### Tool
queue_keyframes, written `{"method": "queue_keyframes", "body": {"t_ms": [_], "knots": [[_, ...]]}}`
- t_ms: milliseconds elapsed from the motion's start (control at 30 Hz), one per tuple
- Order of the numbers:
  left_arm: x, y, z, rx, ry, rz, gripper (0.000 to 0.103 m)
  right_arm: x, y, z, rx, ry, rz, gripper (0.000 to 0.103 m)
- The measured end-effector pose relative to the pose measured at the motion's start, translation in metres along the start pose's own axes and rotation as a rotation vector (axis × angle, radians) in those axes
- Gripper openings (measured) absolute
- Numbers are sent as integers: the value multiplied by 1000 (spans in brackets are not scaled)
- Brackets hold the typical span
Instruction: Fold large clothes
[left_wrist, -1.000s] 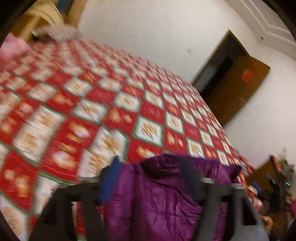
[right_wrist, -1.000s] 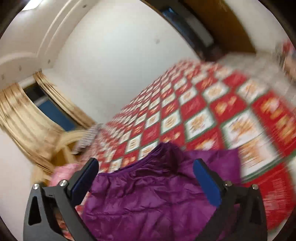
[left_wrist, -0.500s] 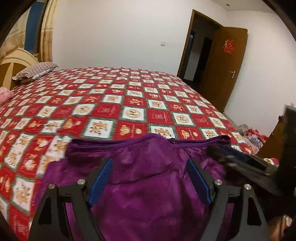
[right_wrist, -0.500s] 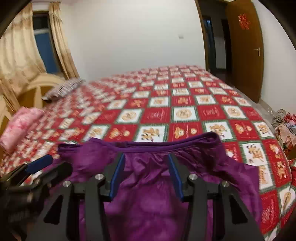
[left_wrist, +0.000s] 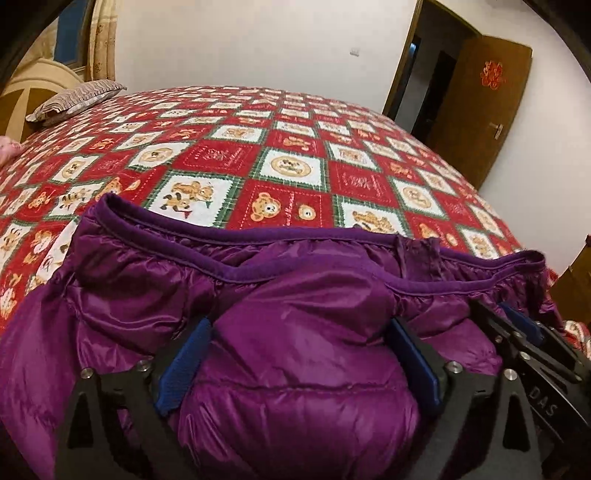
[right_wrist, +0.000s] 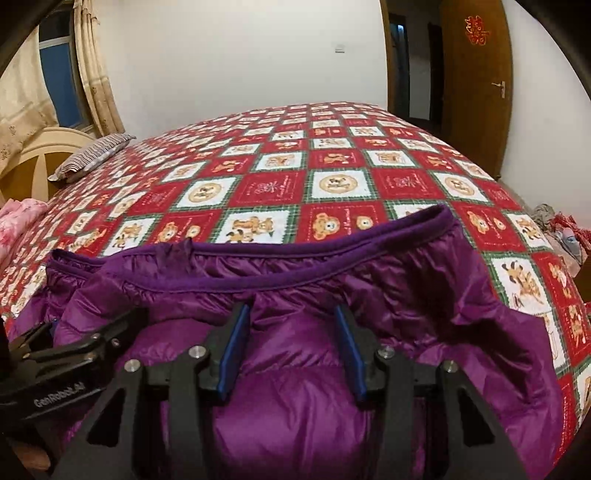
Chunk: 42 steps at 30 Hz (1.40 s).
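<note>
Purple padded jacket (left_wrist: 295, 332) lies on the near edge of the bed (left_wrist: 295, 170), its bound hem toward the striped pillow (left_wrist: 74, 98). We see the left gripper (left_wrist: 299, 354) spread wide around a puffy fold, and the right gripper (right_wrist: 291, 347) half open around another fold beside it; neither one clamps the fabric.

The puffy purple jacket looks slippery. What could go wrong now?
The purple jacket is shiny and bulges between the left gripper pads, so it might slip free. The right gripper straddles only a narrow bulge, so its side may sag. The jacket lies near the bed edge and could slide off.
</note>
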<state>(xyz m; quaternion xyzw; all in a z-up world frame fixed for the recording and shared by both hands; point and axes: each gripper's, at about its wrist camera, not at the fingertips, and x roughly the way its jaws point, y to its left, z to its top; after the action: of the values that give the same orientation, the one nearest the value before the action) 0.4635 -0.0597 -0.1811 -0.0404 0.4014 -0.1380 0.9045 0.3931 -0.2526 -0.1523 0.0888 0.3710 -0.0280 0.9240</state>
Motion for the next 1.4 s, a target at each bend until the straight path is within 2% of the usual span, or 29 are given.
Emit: {"method": "queue_keyframes", "body": {"t_ms": [133, 200, 233, 333, 433, 767, 867, 900, 967, 1000, 1033, 1133, 1200, 1300, 1400], "knots": [[3, 2, 0, -7, 6, 1, 97, -8, -18, 7, 48, -2, 14, 48], [2, 3, -1, -14, 5, -1, 97, -19, -35, 9, 54, -27, -35, 48], [2, 3, -1, -15, 6, -1, 97, -20, -46, 10, 47, -20, -85, 48], [2, 1, -1, -10, 7, 4, 97, -6, -72, 0, 4, 63, -175, 47], [2, -1, -2, -4, 8, 9, 97, 2, -84, -7, 10, 73, -139, 45], [2, -3, -2, 13, 27, 37, 97, 11, -87, -6, 34, 68, -138, 46], [-6, -4, -4, 47, 66, 51, 97, 2, -85, -4, 38, 105, -152, 44], [-16, -3, -5, 71, 72, 58, 97, -10, -84, -4, 47, 88, -157, 44], [-38, 1, -9, 92, 50, 60, 97, -44, -73, -8, 66, -2, -145, 37], [-53, 7, -11, 96, 29, 59, 97, -59, -65, -11, 61, -31, -121, 29], [-72, 16, -15, 85, 3, 56, 97, -73, -53, -15, 45, -51, -107, 27], [-107, 42, -27, 40, -39, 82, 97, -98, -18, -30, 13, -79, -52, 26], [-127, 64, -40, -9, -64, 124, 97, -103, 7, -37, -5, -89, 4, 26], [-144, 90, -55, -115, -92, 147, 97, -95, 50, -44, -55, -85, 76, 26], [-143, 105, -64, -180, -88, 144, 97, -74, 81, -49, -94, -63, 94, 26]]}}
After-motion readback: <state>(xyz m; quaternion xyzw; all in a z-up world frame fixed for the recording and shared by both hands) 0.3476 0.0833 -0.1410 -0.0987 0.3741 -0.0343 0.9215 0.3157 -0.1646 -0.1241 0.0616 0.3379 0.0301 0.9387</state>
